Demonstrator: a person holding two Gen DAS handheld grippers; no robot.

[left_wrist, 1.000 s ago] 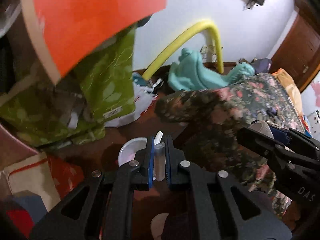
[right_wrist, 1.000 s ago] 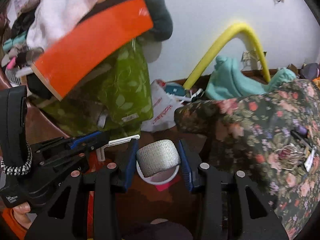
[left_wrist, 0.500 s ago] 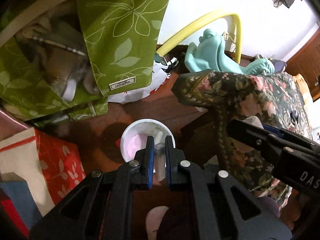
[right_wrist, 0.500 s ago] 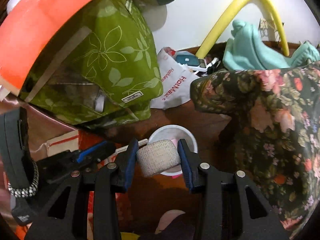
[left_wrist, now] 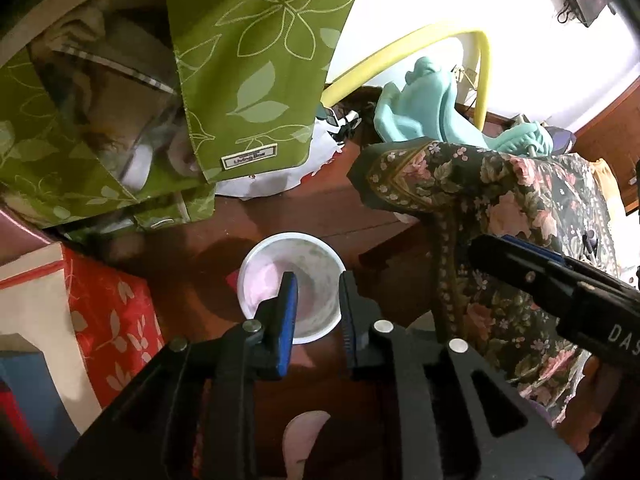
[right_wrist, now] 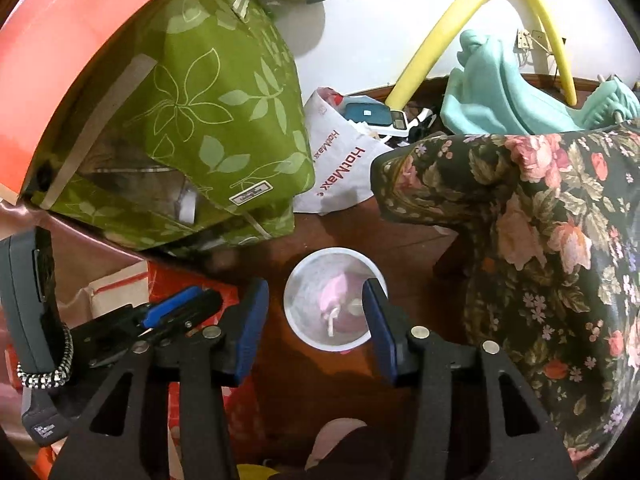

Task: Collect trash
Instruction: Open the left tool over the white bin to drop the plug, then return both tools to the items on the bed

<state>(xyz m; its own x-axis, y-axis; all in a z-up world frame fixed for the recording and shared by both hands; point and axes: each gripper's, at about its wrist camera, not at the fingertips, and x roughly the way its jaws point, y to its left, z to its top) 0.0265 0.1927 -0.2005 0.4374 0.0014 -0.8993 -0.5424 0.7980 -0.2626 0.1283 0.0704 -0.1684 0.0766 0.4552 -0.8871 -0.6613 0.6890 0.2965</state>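
Note:
A white round bin (left_wrist: 256, 256) with a pink liner stands on the dark wood floor; it also shows in the right wrist view (right_wrist: 304, 276). Inside it lie a small white tube (right_wrist: 332, 320) and a pale roll-like piece (right_wrist: 354, 307). My left gripper (left_wrist: 318, 292) is open and empty right above the bin. My right gripper (right_wrist: 314, 300) is open wide and empty above the bin's left side. The right gripper (left_wrist: 560, 280) shows from the side in the left wrist view, and the left gripper (right_wrist: 176, 312) in the right wrist view.
A green leaf-print bag (left_wrist: 248, 80) hangs over the left. A floral-covered seat (right_wrist: 540, 220) fills the right. A red and white bag (left_wrist: 92, 320) stands left of the bin. A white HotMax bag (right_wrist: 344, 160), yellow tube (right_wrist: 440, 32) and teal toy (right_wrist: 500, 88) lie behind.
Both grippers opened over the bin. The white tube left my left gripper and the grey roll left my right gripper; both now lie in the bin. Both grippers tipped downward.

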